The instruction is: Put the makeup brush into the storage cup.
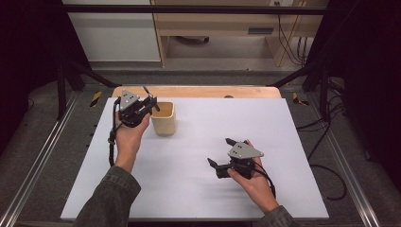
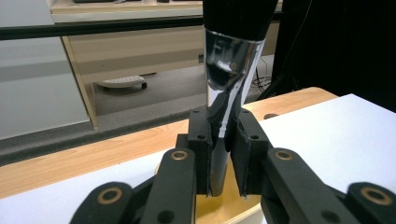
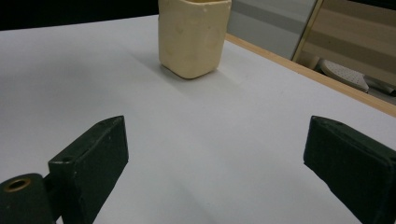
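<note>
Left gripper point(image 1: 152, 105): held at the far left of the table, just beside the cup's left rim; jaws closed on a brush.
Brush: a black-handled brush with a shiny silver metal ferrule point(image 2: 229, 70), clamped between the jaws in the left gripper view, its ferrule rising above them and its lower end pointing down toward the cup's opening.
Cup: a cream-coloured, rounded-square cup point(image 1: 164, 118), standing upright on the far left part of the table, its yellowish inside visible under the left gripper's jaws.
Right gripper point(image 1: 221, 152): held low over the near right part of the table, well apart from the cup; jaws spread wide, nothing between them.
Table: a white sheet point(image 1: 265, 123) lying on a light wooden top.
</note>
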### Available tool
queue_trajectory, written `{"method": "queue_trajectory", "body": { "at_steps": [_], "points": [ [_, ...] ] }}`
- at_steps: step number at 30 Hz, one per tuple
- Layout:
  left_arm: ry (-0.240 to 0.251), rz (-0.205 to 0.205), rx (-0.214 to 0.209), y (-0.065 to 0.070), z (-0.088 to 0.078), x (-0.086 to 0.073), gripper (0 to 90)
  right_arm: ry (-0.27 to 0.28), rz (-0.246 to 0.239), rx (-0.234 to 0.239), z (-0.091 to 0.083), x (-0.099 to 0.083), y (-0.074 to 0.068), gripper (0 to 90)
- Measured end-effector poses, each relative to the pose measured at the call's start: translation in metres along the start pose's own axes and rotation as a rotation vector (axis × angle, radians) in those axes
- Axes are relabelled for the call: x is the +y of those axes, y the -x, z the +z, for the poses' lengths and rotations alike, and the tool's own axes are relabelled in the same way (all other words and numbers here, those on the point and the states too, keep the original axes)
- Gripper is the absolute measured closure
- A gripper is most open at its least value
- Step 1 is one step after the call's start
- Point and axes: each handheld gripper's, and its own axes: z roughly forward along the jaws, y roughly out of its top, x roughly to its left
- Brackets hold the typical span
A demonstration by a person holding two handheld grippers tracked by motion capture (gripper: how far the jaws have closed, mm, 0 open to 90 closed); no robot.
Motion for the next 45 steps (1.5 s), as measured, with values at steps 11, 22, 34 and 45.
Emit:
{"method": "queue_trajectory", "body": {
  "at_steps": [11,22,34,45],
  "points": [
    [-0.01,0.021,-0.006,0.0,0.011,-0.006,78.7,0.04,0.032,-0.025,-0.019,-0.004,0.012,7.2],
    [-0.034,0.021,-0.001,-0.001,0.013,-0.015,78.7,0.041,0.041,-0.043,-0.025,-0.008,0.018,7.1],
    [-0.059,0.019,-0.002,0.001,0.016,-0.027,78.7,0.031,0.035,-0.042,-0.025,-0.009,0.018,7.1],
    [-0.074,0.021,0.001,0.001,0.017,-0.033,78.7,0.024,0.034,-0.042,-0.024,-0.009,0.017,7.1]
  ]
}}
